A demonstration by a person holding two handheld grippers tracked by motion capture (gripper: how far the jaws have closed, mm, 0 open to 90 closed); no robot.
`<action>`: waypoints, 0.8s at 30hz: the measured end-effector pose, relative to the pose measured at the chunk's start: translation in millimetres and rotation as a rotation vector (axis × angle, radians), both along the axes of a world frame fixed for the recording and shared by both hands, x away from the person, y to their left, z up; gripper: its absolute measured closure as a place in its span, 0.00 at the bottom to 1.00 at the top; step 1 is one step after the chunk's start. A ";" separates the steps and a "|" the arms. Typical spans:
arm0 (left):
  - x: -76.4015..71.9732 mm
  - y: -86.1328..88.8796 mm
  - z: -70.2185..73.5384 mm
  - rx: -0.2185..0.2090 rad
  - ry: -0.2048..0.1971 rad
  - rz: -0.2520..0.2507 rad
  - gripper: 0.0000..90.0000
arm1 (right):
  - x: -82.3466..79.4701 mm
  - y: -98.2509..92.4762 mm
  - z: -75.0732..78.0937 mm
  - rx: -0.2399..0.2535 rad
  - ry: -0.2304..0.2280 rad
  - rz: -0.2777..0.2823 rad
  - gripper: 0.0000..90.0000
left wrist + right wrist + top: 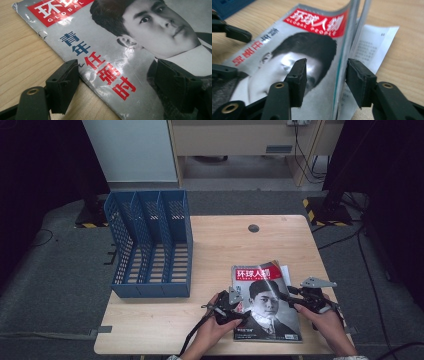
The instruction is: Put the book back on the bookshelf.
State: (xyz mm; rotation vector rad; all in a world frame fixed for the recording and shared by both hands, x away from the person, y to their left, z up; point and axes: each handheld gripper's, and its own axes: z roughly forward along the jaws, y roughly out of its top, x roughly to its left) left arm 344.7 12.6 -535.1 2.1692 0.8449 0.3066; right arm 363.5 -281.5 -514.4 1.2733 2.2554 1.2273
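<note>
A magazine (pixel 265 302) with a red title band and a black-and-white portrait lies at the table's near right. My left gripper (pixel 240 312) is at its left edge. In the left gripper view that gripper (pixel 116 67) is open, one jaw on the wood against the magazine (pixel 140 50) edge, the other over the cover. My right gripper (pixel 289 294) is at the right edge. In the right gripper view that gripper (pixel 325 62) is open, and the raised, curling edge of the magazine (pixel 312 47) stands between its jaws with a gap on each side.
A blue three-slot file rack (pixel 150 245) stands on the table's left part. A white printed sheet (pixel 372 42) sticks out from under the magazine's right side. A round cable hole (pixel 253 228) sits near the wooden table's (pixel 220 245) far edge.
</note>
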 end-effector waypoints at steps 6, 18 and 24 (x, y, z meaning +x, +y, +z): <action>1.9 -0.3 0.0 0.000 0.000 -0.008 0.21 | 8.7 -0.7 -9.7 0.016 0.037 -0.028 0.50; 2.9 -0.3 0.0 0.000 -0.001 -0.017 0.21 | 2.7 0.3 -3.0 0.003 0.016 -0.009 0.60; 3.9 -0.9 -0.1 -0.001 0.000 -0.021 0.21 | 11.5 2.6 -15.8 -0.029 0.065 -0.019 0.50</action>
